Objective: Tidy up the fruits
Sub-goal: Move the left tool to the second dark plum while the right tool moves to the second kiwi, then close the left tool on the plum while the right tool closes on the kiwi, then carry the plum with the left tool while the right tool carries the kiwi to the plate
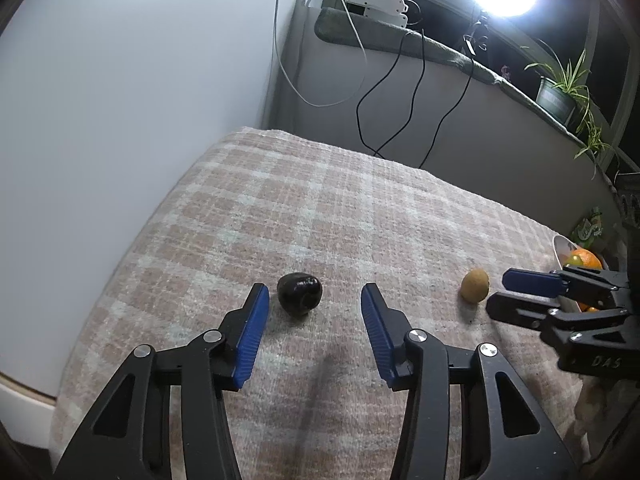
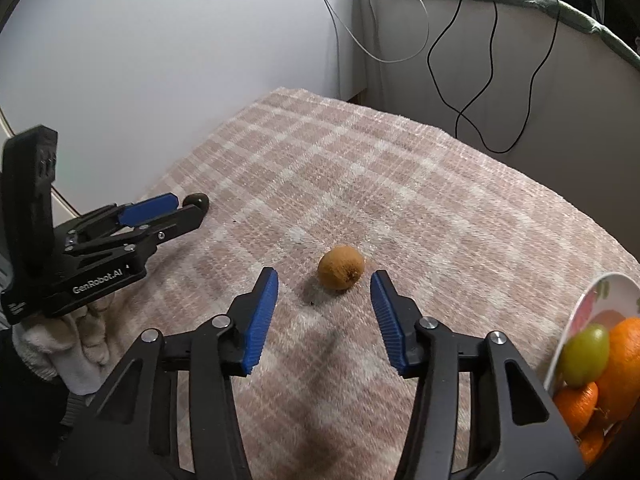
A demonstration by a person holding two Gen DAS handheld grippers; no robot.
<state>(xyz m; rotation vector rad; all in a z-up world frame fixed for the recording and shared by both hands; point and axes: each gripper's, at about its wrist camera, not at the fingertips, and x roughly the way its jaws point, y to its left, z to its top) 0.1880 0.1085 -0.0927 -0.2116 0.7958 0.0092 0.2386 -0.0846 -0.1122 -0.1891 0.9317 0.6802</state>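
Two loose fruits ahead of my open jaws, bowl waiting at the right.

My left gripper [image 1: 312, 300] stands apart just short of the dark fruit [image 1: 299, 292]; my right gripper [image 2: 324, 286] gapes, empty, at the kiwi [image 2: 341, 267]. Either round fruit could roll off the checked cloth [image 2: 400, 184] if one pad nudges it first. The bowl [image 2: 596, 300] already holds oranges [image 2: 624, 360] and a green fruit [image 2: 586, 354].

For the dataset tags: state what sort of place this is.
Probably a home room at night, not a lab: a checked cloth covers the work surface, potted plants stand on a window ledge, and a bowl of fruit sits at the edge.
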